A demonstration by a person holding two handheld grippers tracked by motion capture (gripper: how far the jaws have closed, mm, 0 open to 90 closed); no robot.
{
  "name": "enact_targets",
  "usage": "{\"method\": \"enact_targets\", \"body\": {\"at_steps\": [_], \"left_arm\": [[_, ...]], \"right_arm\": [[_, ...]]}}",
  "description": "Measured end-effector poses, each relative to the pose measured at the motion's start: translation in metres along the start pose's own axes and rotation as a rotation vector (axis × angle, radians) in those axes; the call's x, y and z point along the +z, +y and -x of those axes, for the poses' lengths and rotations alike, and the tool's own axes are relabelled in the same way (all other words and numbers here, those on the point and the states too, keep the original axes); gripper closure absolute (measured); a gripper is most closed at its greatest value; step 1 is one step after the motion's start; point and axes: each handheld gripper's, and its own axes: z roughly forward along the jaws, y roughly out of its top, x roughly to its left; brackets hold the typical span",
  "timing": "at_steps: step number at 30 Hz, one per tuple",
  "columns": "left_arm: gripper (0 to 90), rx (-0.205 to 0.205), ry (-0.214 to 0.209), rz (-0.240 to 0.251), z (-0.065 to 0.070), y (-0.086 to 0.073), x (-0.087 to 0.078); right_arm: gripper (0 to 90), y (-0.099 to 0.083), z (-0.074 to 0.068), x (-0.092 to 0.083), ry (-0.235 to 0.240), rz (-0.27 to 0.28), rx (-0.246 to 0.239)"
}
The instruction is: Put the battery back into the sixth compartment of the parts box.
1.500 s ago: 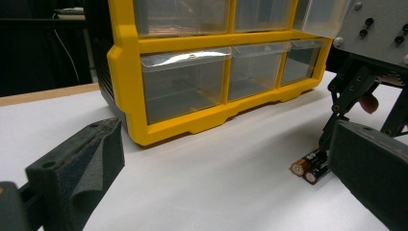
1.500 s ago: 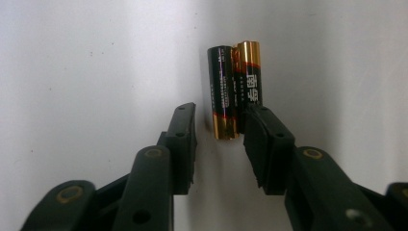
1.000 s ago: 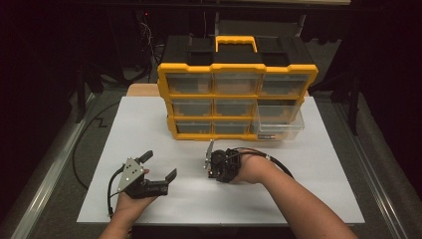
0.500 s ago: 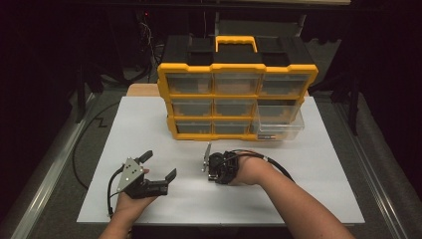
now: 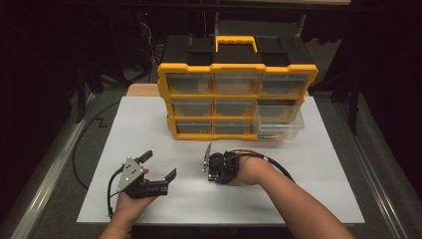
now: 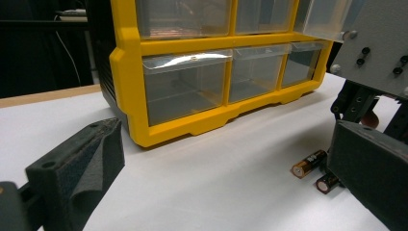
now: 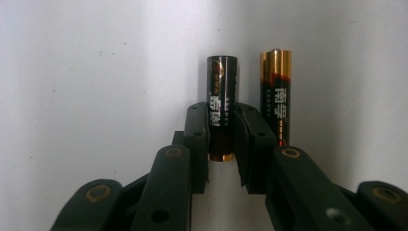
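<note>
Left tongs (image 5: 160,168): at the left of the white worktop (image 5: 318,164), held low and level, jaws standing wide apart with nothing between them. In the left gripper view they face the yellow drawer organiser (image 6: 159,91), with two batteries lying off to the right.

Right tongs (image 7: 221,139): pointed down at the worktop, just in front of the organiser. Their jaws have just been closing and now straddle the near AA battery (image 7: 222,103); the pads appear to press its sides, though the contact line is dark and I would not swear to a firm clamp. The battery's long axis runs straight ahead along the jaws, about half of its length projecting beyond the tips. The right hand is plainly the nearer one.

Second AA battery (image 7: 275,94): lies parallel, just beside the right jaw's outer face, apart from the first. Any lift should go straight up to avoid dragging it.

Pulled-out clear drawer (image 5: 276,124): lower right of the organiser, contents indistinct. In the high view the batteries are hidden beneath the right hand (image 5: 249,169).
</note>
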Motion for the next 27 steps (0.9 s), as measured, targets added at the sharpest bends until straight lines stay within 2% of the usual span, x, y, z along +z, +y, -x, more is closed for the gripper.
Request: {"method": "enact_targets", "body": {"at_steps": [12, 16, 20, 24, 27], "left_arm": [[0.5, 0.004, -0.002, -0.004, 0.0, 0.0, 0.0], [0.5, 0.005, -0.002, -0.004, 0.0, 0.0, 0.001], [0.5, 0.006, -0.002, -0.006, 0.0, -0.001, 0.001], [0.5, 0.006, -0.002, -0.004, 0.001, -0.001, 0.001], [0.5, 0.007, -0.002, -0.003, 0.001, -0.001, 0.001]], "right_arm": [[78.8, -0.01, -0.005, -0.014, -0.008, -0.002, -0.001], [78.8, -0.016, -0.008, -0.019, -0.007, -0.007, 0.017], [78.8, -0.023, -0.009, -0.021, -0.012, -0.002, 0.005], [78.8, -0.03, -0.011, -0.024, -0.009, -0.007, 0.025], [78.8, -0.035, -0.011, -0.026, -0.015, -0.001, 0.017]]}}
